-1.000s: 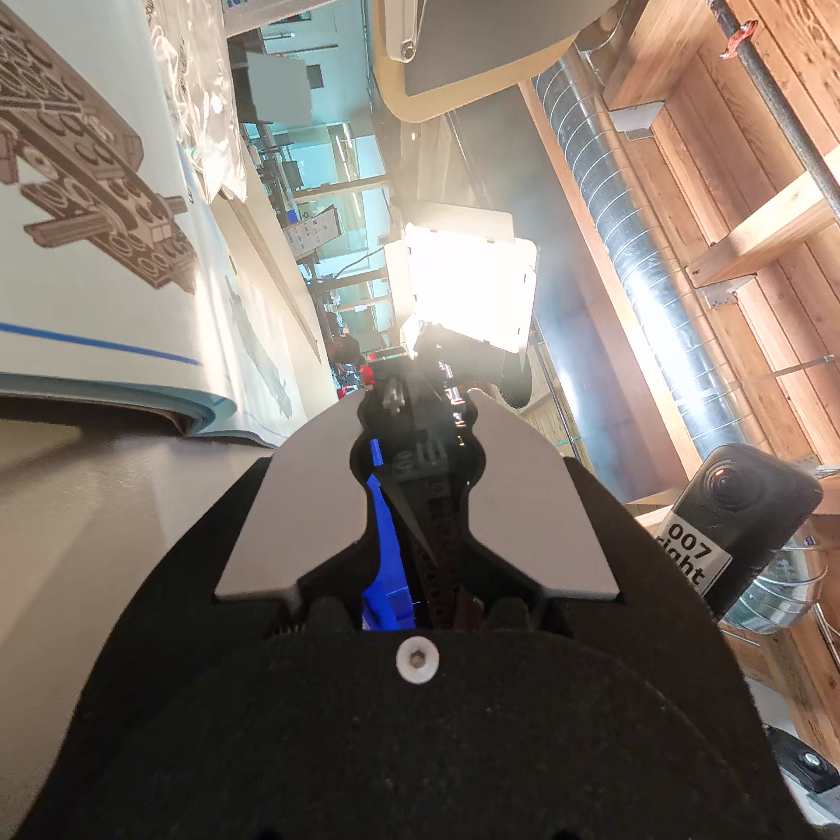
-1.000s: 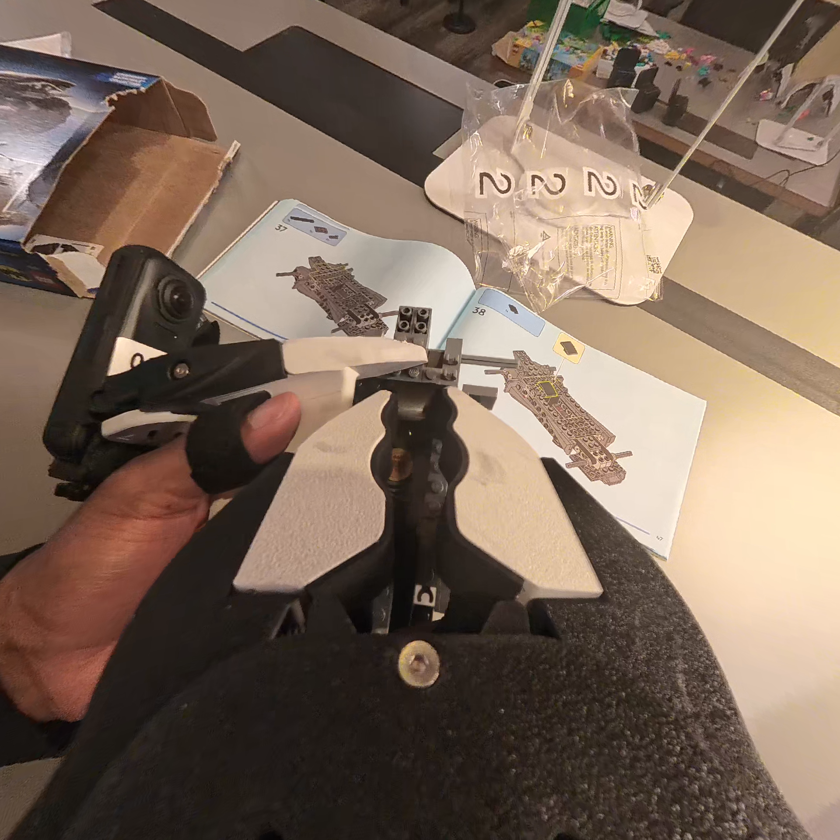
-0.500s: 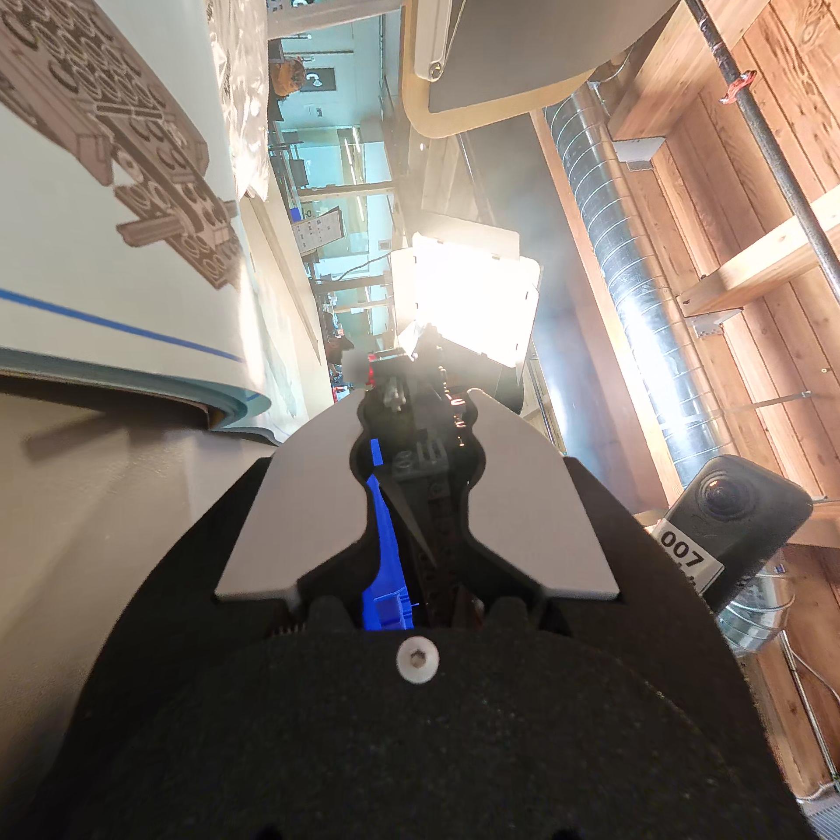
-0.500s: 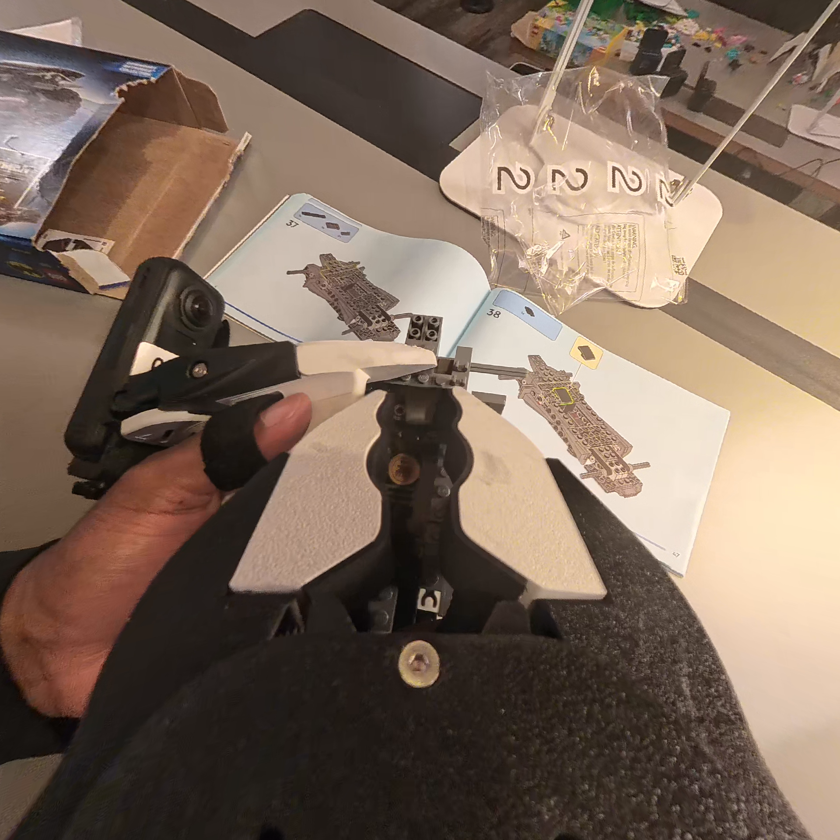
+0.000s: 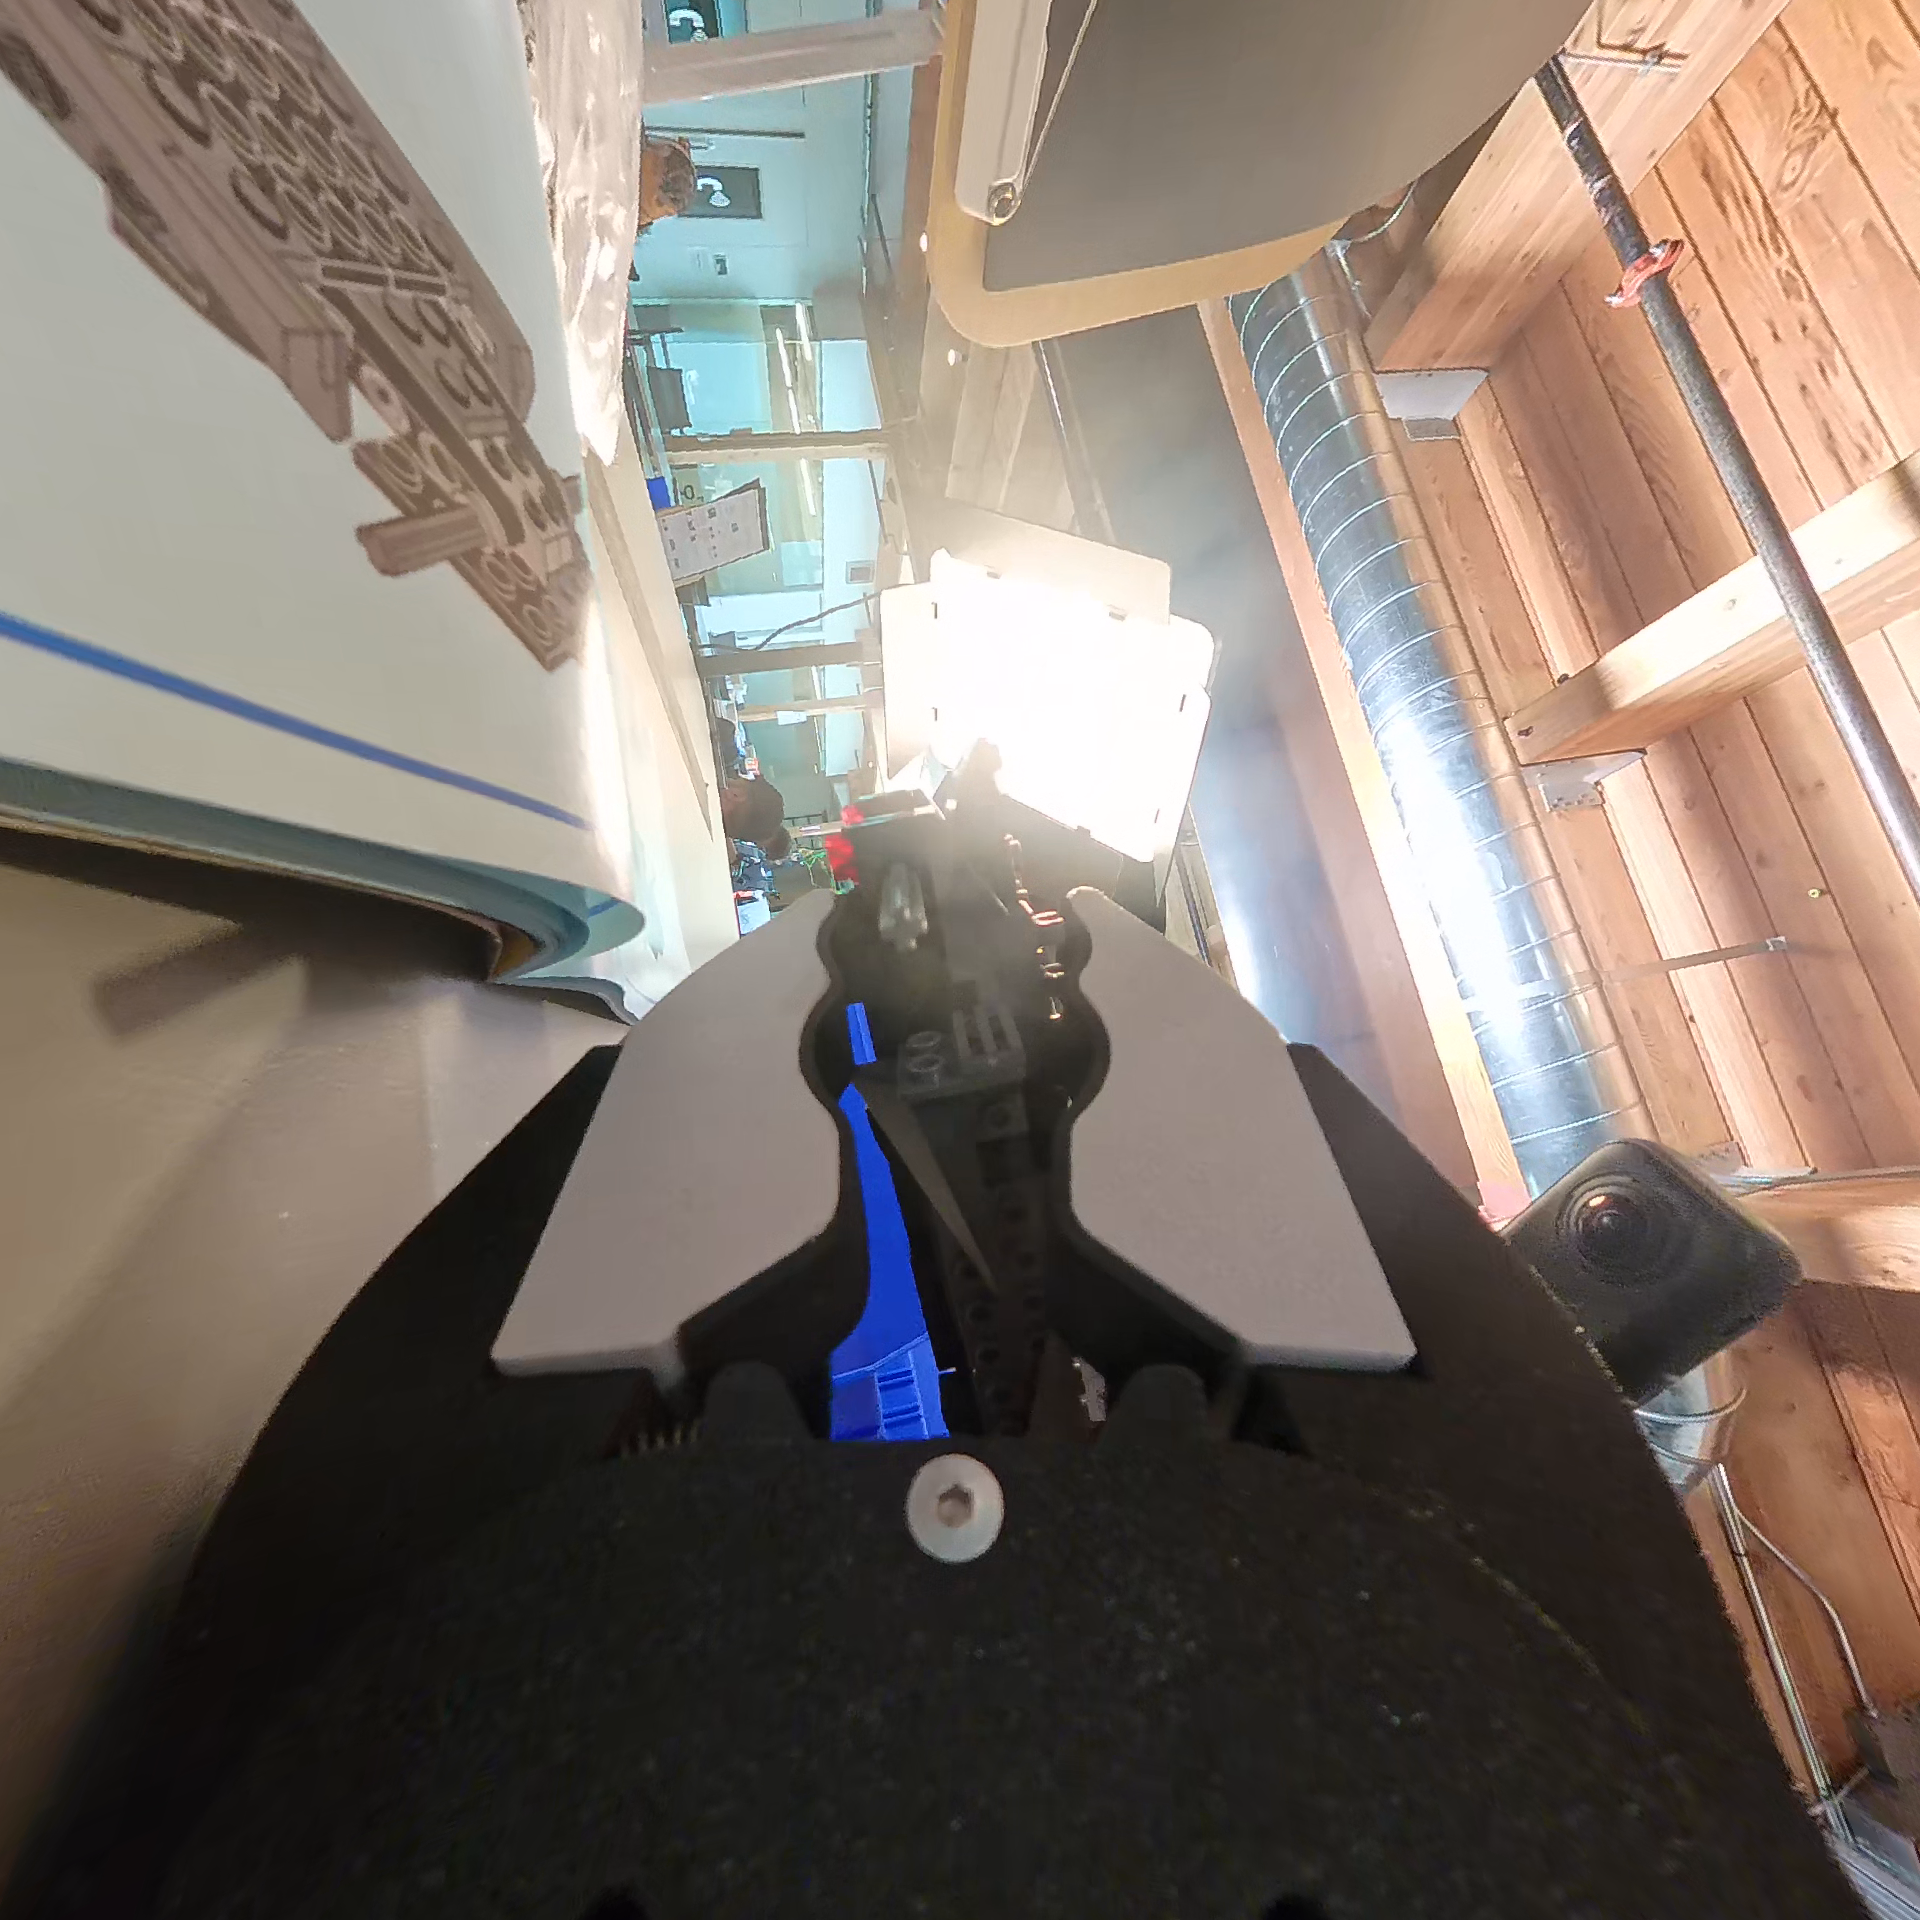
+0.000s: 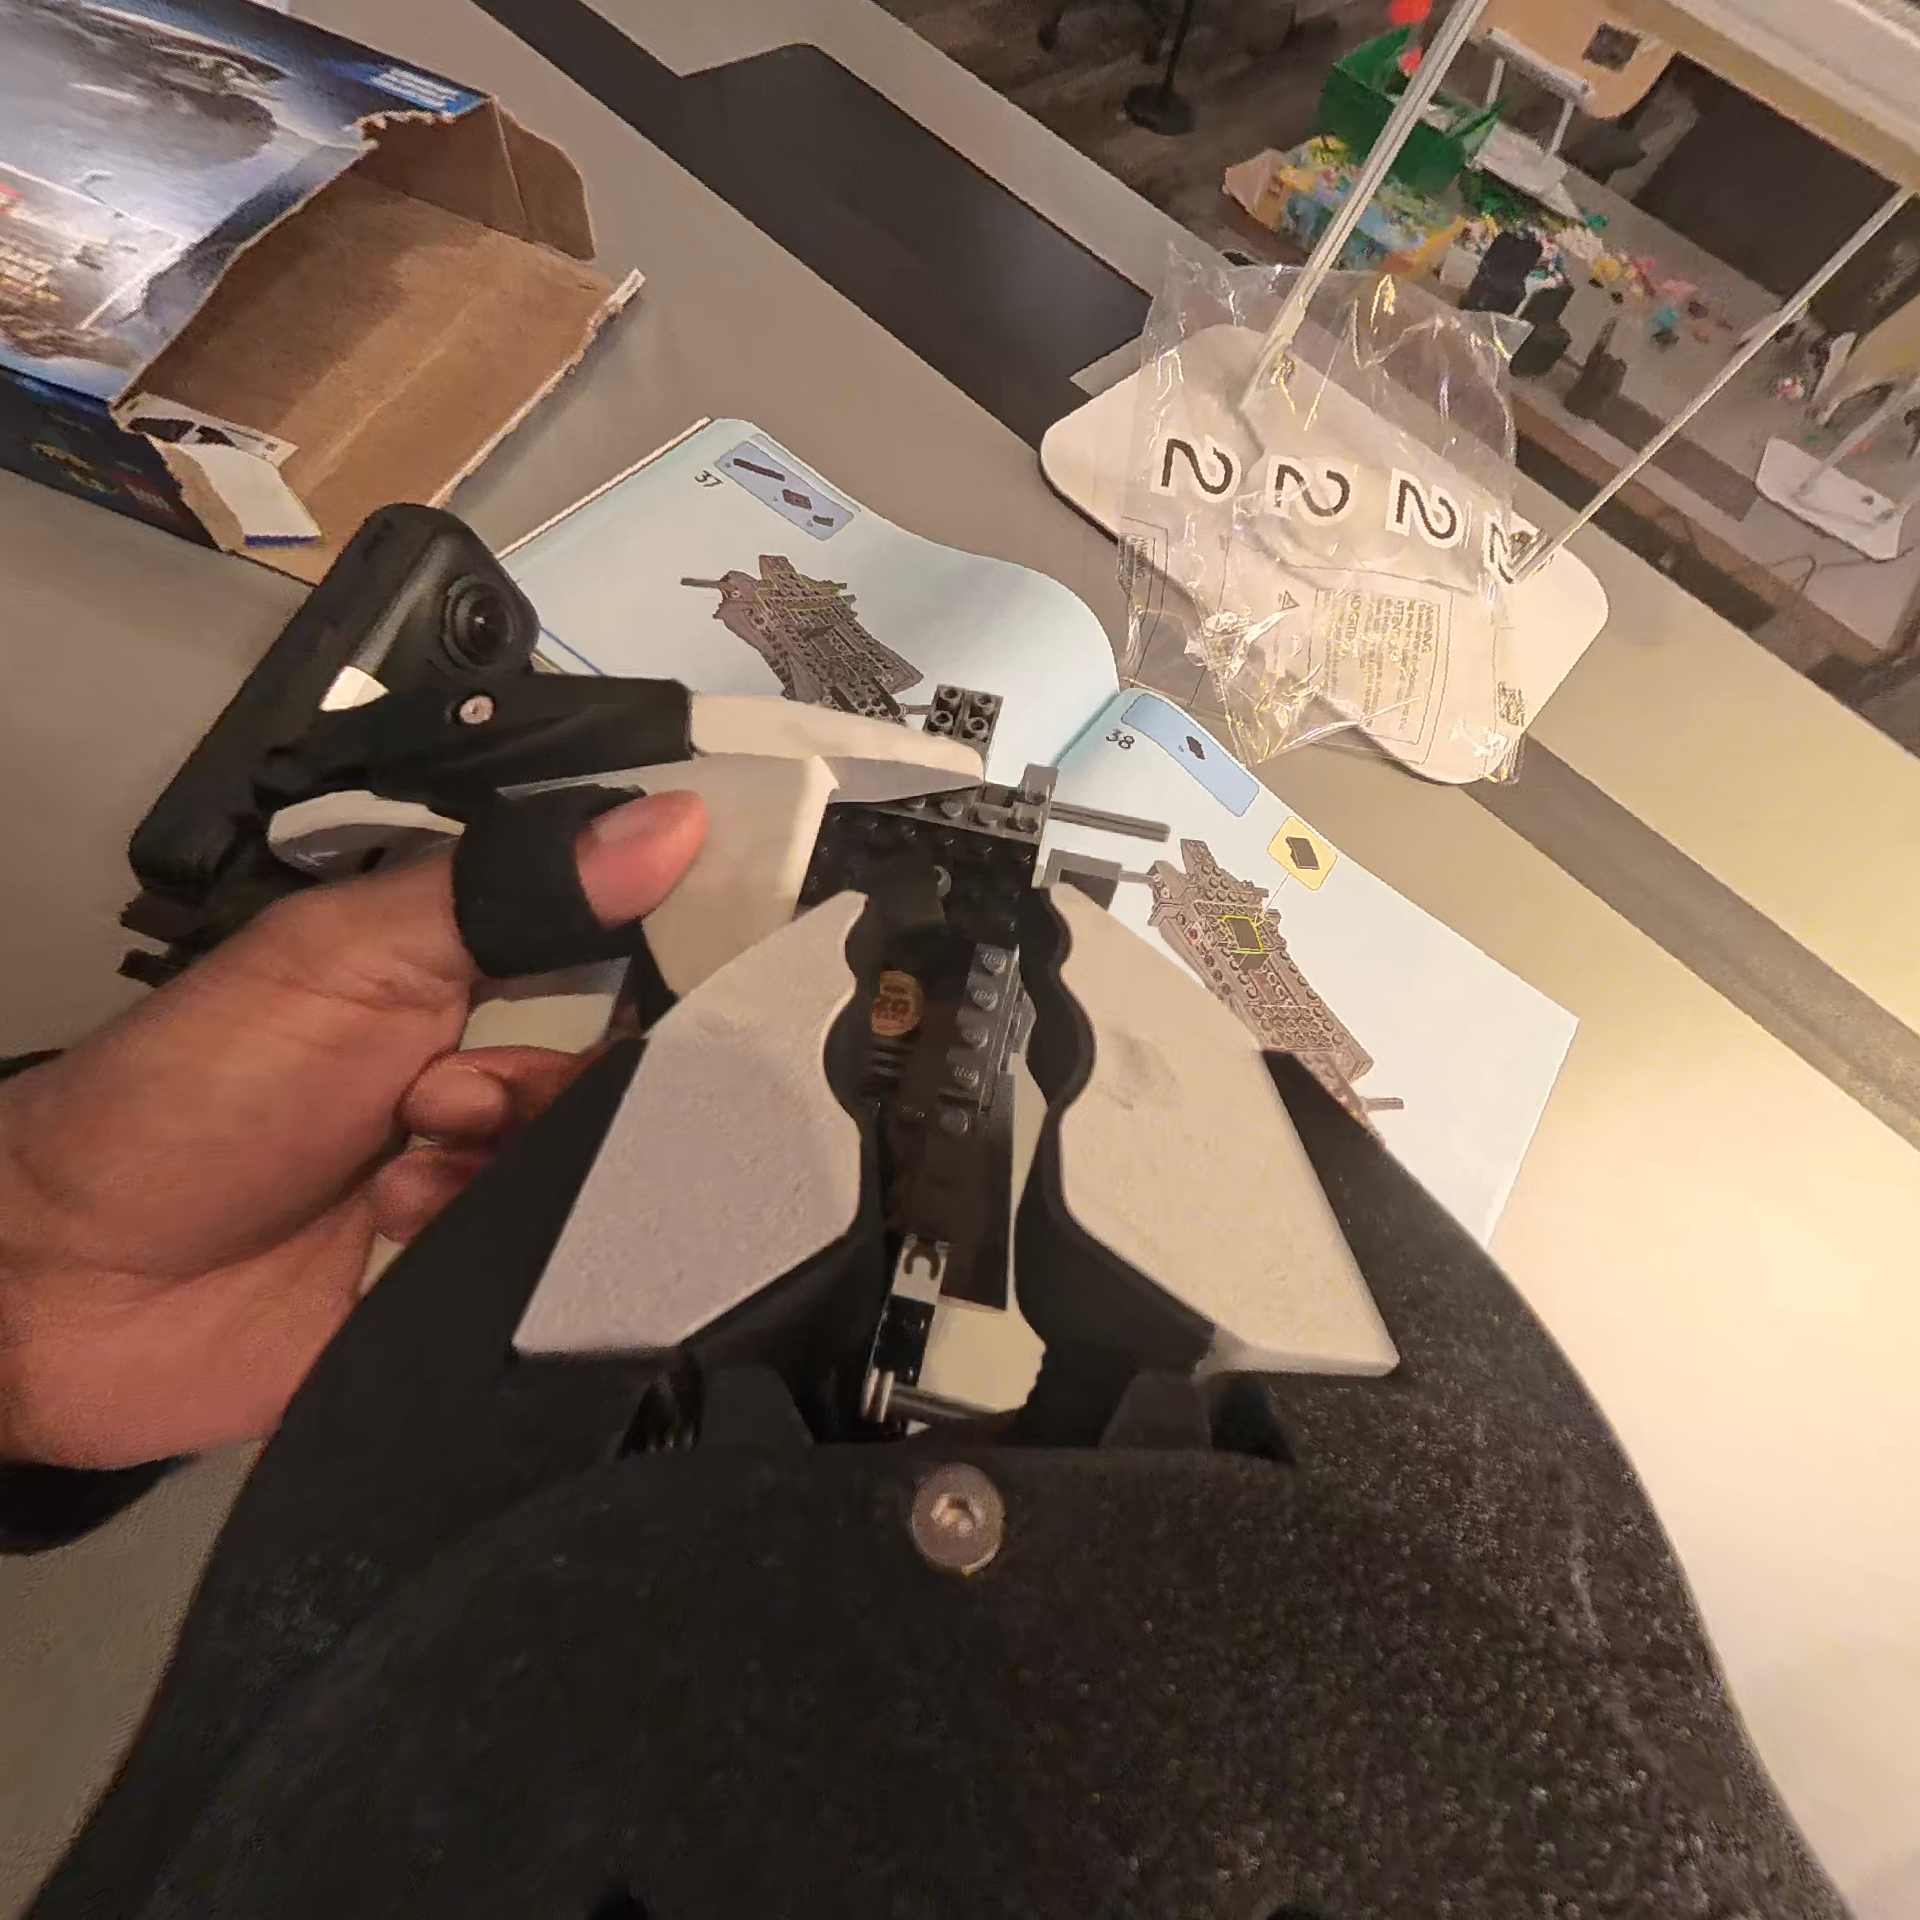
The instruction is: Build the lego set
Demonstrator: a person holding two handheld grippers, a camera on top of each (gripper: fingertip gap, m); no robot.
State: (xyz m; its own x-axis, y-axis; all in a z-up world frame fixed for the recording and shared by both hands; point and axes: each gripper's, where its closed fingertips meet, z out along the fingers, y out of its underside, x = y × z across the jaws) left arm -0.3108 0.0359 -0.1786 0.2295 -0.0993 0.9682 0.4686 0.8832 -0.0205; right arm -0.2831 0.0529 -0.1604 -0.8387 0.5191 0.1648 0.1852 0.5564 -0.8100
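Observation:
The dark grey lego model (image 6: 935, 862) with a grey axle sticking out to the right is held above the open instruction booklet (image 6: 997, 644). My left gripper (image 6: 894, 821) comes in from the left, held by a hand, and is shut on the model's far end. In the left wrist view the model (image 5: 977, 1143), with a blue part, fills the space between the left gripper's (image 5: 956, 914) fingers. My right gripper (image 6: 951, 904) has its fingers spread, with the model's long body lying between them. I see no pad pressing on it.
A small dark grey brick (image 6: 966, 712) lies on the booklet. A clear plastic bag (image 6: 1330, 582) lies on a white stand base behind it. A torn cardboard box (image 6: 312, 260) is at the far left. A bright lamp (image 5: 1049, 707) glares in the left wrist view. There is about 4 cm between the tips of the two grippers.
My right gripper's fingers have spread apart around the model, on which they were shut a second ago. My left gripper keeps its hold. Both grippers have shifted slightly over the booklet.

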